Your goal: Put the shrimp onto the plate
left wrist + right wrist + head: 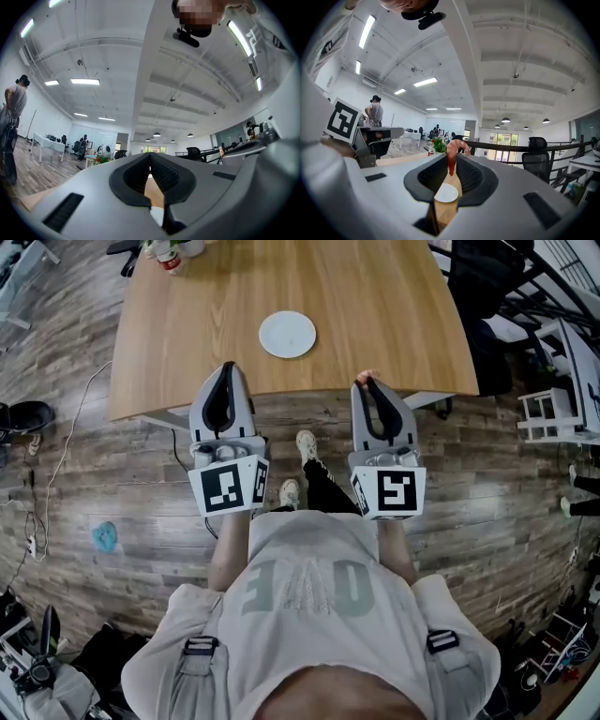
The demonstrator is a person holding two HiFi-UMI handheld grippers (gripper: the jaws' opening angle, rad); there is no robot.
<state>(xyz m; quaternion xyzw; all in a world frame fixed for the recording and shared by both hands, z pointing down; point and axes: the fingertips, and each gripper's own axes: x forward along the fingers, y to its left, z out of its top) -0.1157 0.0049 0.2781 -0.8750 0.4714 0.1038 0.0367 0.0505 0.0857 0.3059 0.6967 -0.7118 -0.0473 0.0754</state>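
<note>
Carry step: right hand-held gripper [452, 164] is clamped on the shrimp [457, 146] at its jaw tips, near the tabletop's [375, 296] front edge, left hand-held gripper [150, 158] closed on nothing; next probably a forward-left reach over the plate [288, 335], then release.

no text reads clearly; the pale letters on the person's shirt [305, 587] are illegible.

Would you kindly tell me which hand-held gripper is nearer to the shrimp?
Right. The right hand-held gripper pinches the shrimp between its jaws; the left hand-held gripper is off to its side, shut and empty.
</note>
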